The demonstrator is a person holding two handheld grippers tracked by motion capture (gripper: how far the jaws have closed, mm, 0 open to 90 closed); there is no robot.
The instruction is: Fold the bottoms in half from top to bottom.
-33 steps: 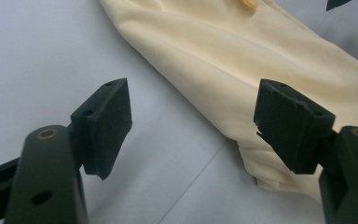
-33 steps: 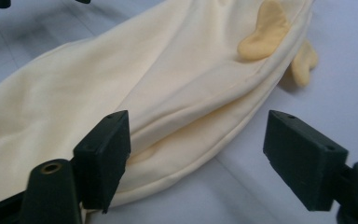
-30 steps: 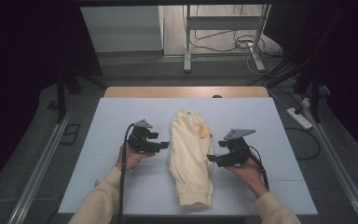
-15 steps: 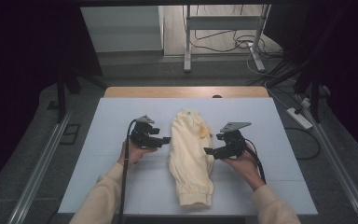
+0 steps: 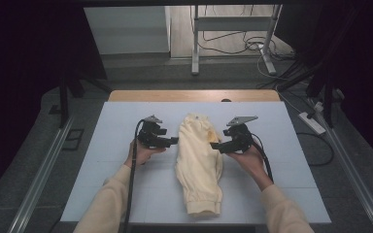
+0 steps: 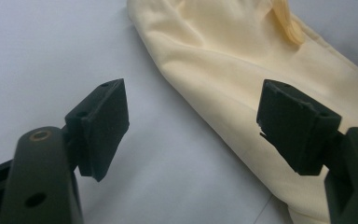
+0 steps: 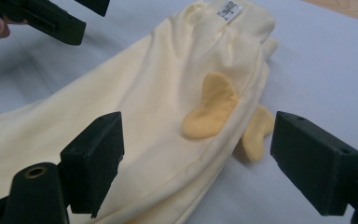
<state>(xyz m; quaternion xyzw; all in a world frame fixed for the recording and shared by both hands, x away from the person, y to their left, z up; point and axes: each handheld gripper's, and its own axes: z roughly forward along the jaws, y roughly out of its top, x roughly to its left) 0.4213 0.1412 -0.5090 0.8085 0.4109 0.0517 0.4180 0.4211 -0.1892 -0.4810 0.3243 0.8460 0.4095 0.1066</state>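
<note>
Garment: pale yellow trousers [image 5: 198,162] lie folded lengthwise in the middle of the white table [image 5: 296,160], waistband at the far end, cuffs at the near edge.
Left gripper [image 5: 174,141]: just left of the cloth near the waist end, jaws wide and holding nothing; in the left gripper view the trouser edge runs between them, apparently untouched.
Right gripper [image 5: 215,145]: at the right edge of the cloth, opposite the left one, jaws wide, nothing clamped.
Detail: a deeper yellow ear-shaped flap [image 7: 210,106] sits on the upper layer, a second flap [image 7: 256,132] pokes out beneath the right edge; a white label [image 7: 229,9] marks the waistband.
Step in hand: likely taking both side edges for a fold or a straightening.
How to do it well: come in low and level, get every layer between the pads, and bite at matching points on both sides so the cloth lifts evenly.
Caution: how many layers lie at the right edge is hard to tell; keep the loose flap out of the bite.
</note>
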